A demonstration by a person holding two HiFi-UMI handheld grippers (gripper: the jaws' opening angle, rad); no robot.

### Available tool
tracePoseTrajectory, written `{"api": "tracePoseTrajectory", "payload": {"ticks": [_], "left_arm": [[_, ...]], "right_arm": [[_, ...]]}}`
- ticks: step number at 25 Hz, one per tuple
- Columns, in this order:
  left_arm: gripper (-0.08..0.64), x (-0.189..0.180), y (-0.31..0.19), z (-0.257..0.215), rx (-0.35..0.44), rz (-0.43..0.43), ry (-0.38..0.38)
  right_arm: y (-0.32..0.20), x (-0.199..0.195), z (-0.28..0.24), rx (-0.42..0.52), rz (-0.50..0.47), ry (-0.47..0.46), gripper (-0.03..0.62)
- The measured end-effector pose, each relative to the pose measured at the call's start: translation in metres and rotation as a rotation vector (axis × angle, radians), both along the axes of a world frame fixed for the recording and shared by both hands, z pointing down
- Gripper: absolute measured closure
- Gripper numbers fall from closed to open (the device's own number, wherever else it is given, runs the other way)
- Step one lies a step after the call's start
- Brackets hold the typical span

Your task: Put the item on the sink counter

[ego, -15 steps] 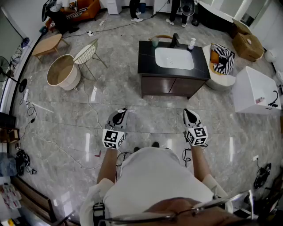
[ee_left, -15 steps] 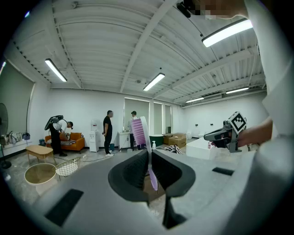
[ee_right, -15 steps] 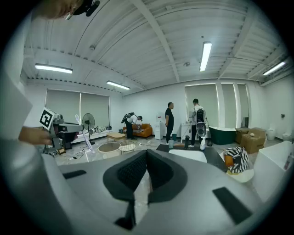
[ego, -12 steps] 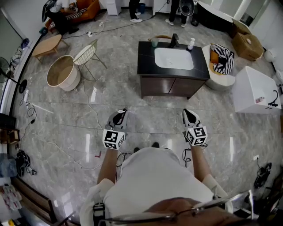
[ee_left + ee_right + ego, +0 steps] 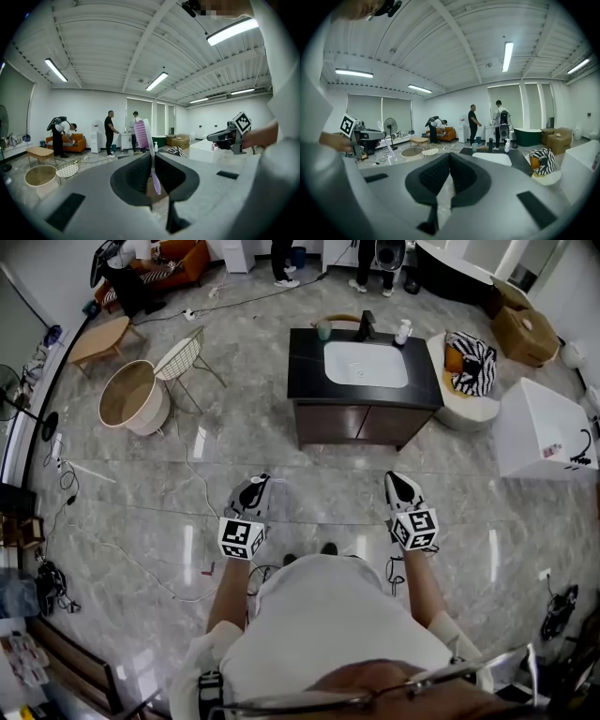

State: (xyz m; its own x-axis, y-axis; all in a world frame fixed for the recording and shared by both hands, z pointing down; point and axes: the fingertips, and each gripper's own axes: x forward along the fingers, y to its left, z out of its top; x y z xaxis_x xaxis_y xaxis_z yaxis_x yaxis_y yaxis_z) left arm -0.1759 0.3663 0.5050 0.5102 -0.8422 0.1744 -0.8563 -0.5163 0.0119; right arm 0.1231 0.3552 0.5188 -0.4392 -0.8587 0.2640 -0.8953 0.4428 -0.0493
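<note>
1. On the open tiled floor, well apart from the sink counter [image 5: 307,371], the person stands facing it with both tools held out in front, level with each other.
2. Left gripper [image 5: 253,486]: the jaws are closed on a toothbrush [image 5: 151,157]. They pinch the thin handle low down, and the bristle head stands clear above them, leaning slightly.
3. Right gripper [image 5: 401,486]: the jaws are brought together, and its own view shows nothing between them.
4. Location of the item: the toothbrush is in the left gripper, not on the counter.
5. Counter condition: a white basin [image 5: 366,364] fills the middle. A cup [image 5: 324,330], a tap [image 5: 368,326] and a soap bottle [image 5: 403,332] stand along the back edge. Bare dark top shows to the left and right of the basin.
6. Stage, as judged: the item is being carried and the approach to the counter is not yet done.
7. Risk: the grip is on a narrow, smooth handle with most of the brush above it. A jolt on the way could pivot the brush in the jaws or let it slip out.
8. Risk: if released over the basin or on its rim, the brush would slide into the bowl instead of resting on the counter.
9. Risk: a release near the front edge could roll it off onto the floor.
10. Risk: reaching too far back could knock over the cup or the soap bottle.
</note>
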Motion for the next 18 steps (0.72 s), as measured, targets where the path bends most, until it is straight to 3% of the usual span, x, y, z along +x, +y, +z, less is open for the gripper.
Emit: {"api": "tracePoseTrajectory", "payload": {"ticks": [10,18], "left_arm": [[0.531,0.028,-0.003,0.005,-0.031,-0.052,-0.001],[0.531,0.050,-0.014,0.012,-0.057,-0.089,0.004]], "right_arm": [[-0.011,0.020,0.012,-0.008,-0.074,0.047,0.589],[-0.033,0.021,0.031,-0.045,-0.148,-0.008,0.588]]}}
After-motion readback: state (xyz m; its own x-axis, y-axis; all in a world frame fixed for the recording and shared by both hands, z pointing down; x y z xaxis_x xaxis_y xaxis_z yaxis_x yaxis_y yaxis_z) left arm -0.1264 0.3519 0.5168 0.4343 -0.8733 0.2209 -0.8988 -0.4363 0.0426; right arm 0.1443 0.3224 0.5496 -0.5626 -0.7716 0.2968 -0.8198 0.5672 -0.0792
